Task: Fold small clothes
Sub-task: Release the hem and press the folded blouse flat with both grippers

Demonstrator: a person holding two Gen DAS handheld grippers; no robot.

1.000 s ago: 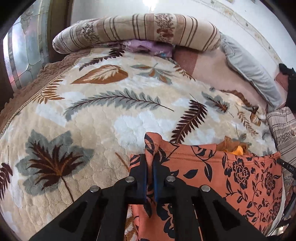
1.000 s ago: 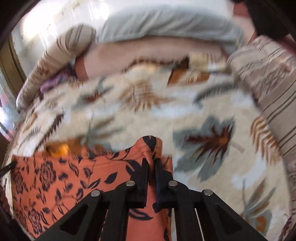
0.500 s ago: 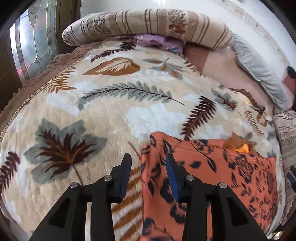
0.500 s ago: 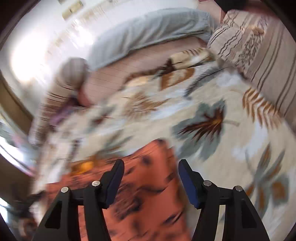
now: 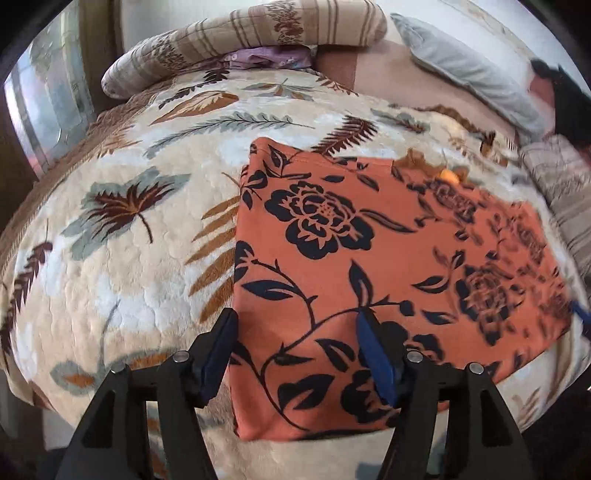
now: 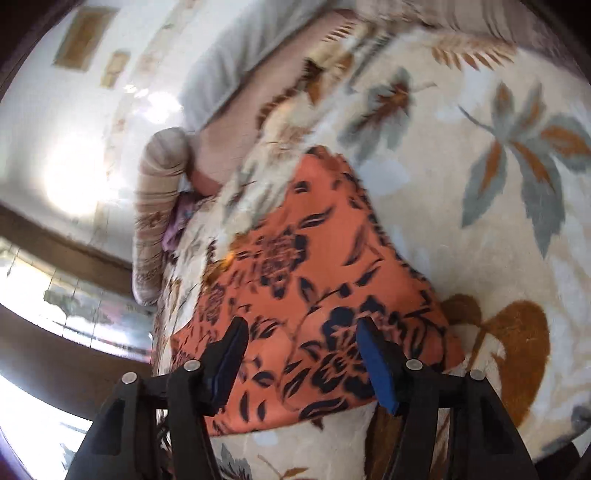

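An orange garment (image 5: 369, 266) printed with black flowers lies flat and folded on a cream bedspread (image 5: 122, 280) with a leaf pattern. My left gripper (image 5: 295, 332) hovers over the garment's near left part, its jaws opening and the blue pads clear of the cloth. In the right wrist view the same orange garment (image 6: 314, 295) lies slanted across the frame. Above its near edge my right gripper (image 6: 301, 341) stands open, gripping nothing. A small yellow-brown scrap (image 5: 447, 173) peeks out at the garment's far edge.
Striped bolsters (image 5: 258, 33) and a grey pillow (image 5: 469, 70) line the far side of the bed. A purple cloth (image 5: 266, 59) is tucked under the bolster. More striped bedding (image 5: 565, 192) lies at the right. A window (image 6: 48, 295) sits left of the bed.
Both grippers were shut on the garment's far corners; they let go, opened and drew back toward the near edge. The garment now lies flat. The right view has rolled.
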